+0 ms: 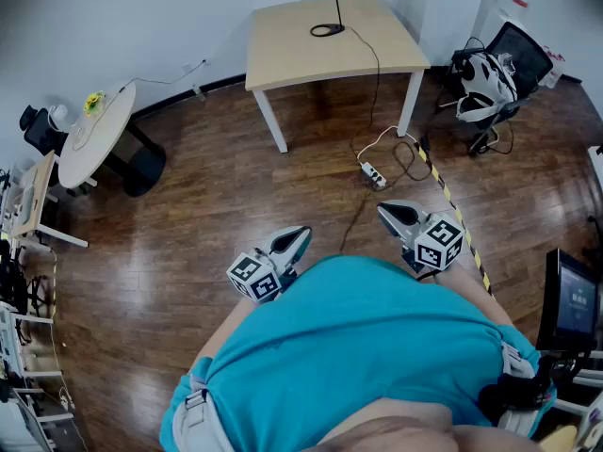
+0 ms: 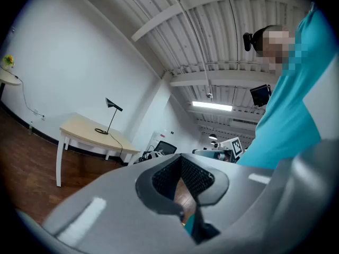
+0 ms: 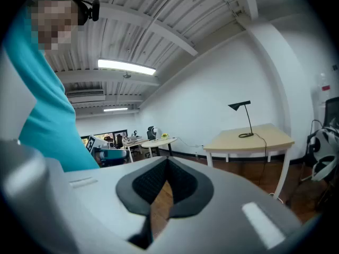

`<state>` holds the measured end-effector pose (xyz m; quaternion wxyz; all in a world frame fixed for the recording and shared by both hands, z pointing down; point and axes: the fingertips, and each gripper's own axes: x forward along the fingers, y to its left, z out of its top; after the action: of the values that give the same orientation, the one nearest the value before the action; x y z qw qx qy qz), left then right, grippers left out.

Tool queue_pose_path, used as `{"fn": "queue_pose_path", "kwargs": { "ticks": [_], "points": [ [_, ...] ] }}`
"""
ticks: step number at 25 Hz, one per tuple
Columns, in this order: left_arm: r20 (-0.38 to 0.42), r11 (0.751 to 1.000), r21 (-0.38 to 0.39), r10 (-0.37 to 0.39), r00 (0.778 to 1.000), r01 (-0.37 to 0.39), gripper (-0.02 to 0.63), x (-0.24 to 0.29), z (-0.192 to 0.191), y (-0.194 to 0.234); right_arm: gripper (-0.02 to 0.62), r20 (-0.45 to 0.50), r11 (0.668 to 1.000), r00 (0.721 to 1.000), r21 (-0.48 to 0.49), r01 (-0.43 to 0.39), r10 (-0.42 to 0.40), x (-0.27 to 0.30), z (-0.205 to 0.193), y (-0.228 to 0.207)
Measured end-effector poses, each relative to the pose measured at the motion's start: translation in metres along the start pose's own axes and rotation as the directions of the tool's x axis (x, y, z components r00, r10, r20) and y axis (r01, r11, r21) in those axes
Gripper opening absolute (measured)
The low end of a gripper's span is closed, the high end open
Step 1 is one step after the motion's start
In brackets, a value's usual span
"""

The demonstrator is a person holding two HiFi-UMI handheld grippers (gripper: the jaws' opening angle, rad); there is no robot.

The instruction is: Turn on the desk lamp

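A black desk lamp (image 1: 333,8) stands unlit on a light wooden table (image 1: 292,50) at the far end of the room, its ring base near the table's back edge. It also shows in the left gripper view, desk lamp (image 2: 109,118), and in the right gripper view, desk lamp (image 3: 247,118). My left gripper (image 1: 301,234) and right gripper (image 1: 384,211) are held close to the teal-shirted body, over the wooden floor and far from the table. Both point toward the lamp, jaws together with nothing between them, left gripper (image 2: 181,160) and right gripper (image 3: 167,163).
The lamp's cable runs off the table to a power strip (image 1: 374,175) on the floor. Yellow-black tape (image 1: 453,211) crosses the floor at the right. An office chair (image 1: 492,75) stands right of the table, a round white table (image 1: 94,132) at the left, a monitor (image 1: 573,301) at the far right.
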<state>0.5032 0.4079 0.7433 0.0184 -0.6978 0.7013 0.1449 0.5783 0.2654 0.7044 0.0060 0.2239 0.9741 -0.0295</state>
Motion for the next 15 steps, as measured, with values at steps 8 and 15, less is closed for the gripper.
{"fn": "queue_pose_path", "kwargs": {
  "ticks": [8,15],
  "points": [
    [-0.022,0.999,-0.039,0.000,1.000,-0.001,0.002,0.061,-0.021,-0.020,0.002,0.004,1.000,1.000,0.003,0.021,-0.021,-0.053,0.001,-0.046],
    [-0.057,0.999,-0.047,-0.006,0.998,0.004,0.002,0.119,-0.052,-0.044,0.002,0.011,0.999,1.000,0.033,0.023,-0.023,-0.101,-0.012,-0.096]
  ]
}}
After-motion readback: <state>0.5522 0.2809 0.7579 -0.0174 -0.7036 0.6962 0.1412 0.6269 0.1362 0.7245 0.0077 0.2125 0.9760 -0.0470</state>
